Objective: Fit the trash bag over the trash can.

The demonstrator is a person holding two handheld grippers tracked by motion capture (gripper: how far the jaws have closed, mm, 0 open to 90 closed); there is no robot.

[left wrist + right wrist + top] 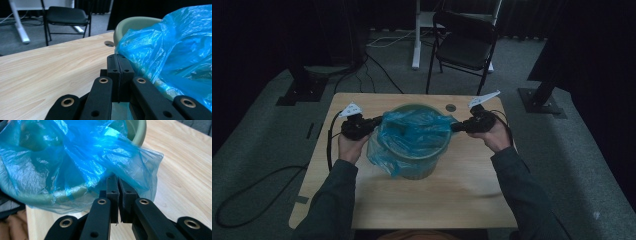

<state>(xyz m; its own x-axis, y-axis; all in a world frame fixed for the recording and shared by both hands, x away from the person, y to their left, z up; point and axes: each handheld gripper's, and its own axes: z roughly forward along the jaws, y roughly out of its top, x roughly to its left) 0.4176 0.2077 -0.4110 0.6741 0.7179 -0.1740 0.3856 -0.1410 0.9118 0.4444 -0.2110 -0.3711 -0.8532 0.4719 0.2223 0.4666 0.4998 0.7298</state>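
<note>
A pale green bin (422, 106) stands in the middle of the wooden table (427, 195), with a crinkled blue plastic bag (412, 132) draped in and over it. My left gripper (378, 121) is at the bag's left edge. In the left gripper view its jaws (120, 60) are pressed together at the edge of the blue bag (175, 45), beside the bin rim (135, 22). My right gripper (454, 127) is at the bag's right edge. In the right gripper view it (117, 181) is shut, with a fold of the bag (62, 152) running between the jaw tips.
A round cable hole (451, 107) sits in the table behind the bin. A black folding chair (464, 45) and a white desk leg (416, 35) stand beyond the far edge. Cables lie on the grey carpet at the left (257, 187). Bare tabletop lies in front of the bin.
</note>
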